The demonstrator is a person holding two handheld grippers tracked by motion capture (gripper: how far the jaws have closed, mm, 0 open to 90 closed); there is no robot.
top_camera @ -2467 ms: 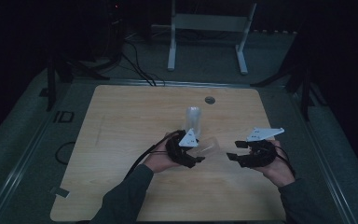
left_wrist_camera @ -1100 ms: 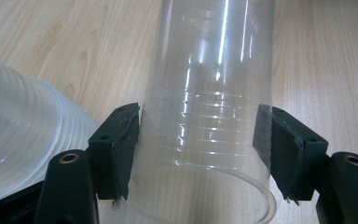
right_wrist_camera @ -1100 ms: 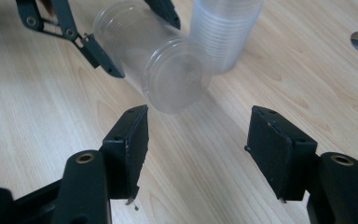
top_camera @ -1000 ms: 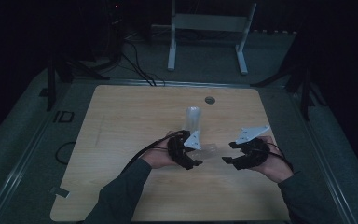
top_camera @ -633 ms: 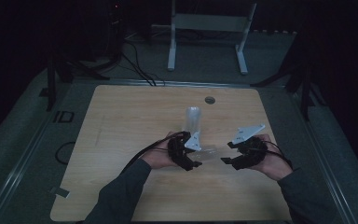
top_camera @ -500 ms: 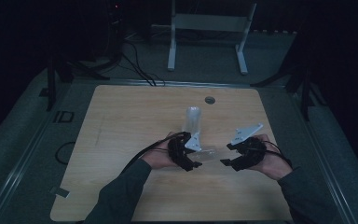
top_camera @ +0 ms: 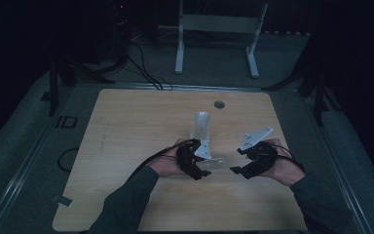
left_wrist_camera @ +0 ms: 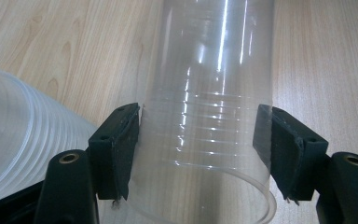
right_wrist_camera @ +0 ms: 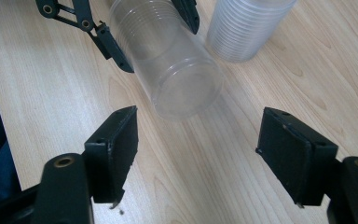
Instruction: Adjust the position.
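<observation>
A clear plastic cup (left_wrist_camera: 209,116) lies on its side with my left gripper (left_wrist_camera: 205,140) shut on its ribbed rim end. In the high view this cup (top_camera: 219,163) points right from the left gripper (top_camera: 205,168), just above the table. My right gripper (right_wrist_camera: 198,149) stands open a little short of the cup's base (right_wrist_camera: 168,60). Its jaws have just been opening and nothing is between them. In the high view the right gripper (top_camera: 237,163) faces the cup from the right. A stack of clear cups (top_camera: 200,126) stands upright behind the left hand.
The wooden table (top_camera: 126,126) has a small round hole (top_camera: 218,104) near its far edge. The cup stack (right_wrist_camera: 247,25) stands close beside the held cup. Cables trail from the left gripper across the table. A white frame (top_camera: 219,29) stands beyond the table.
The right hand has drifted a little left, toward the cup's free end. The left hand and the cup it holds have kept still over the last second.
</observation>
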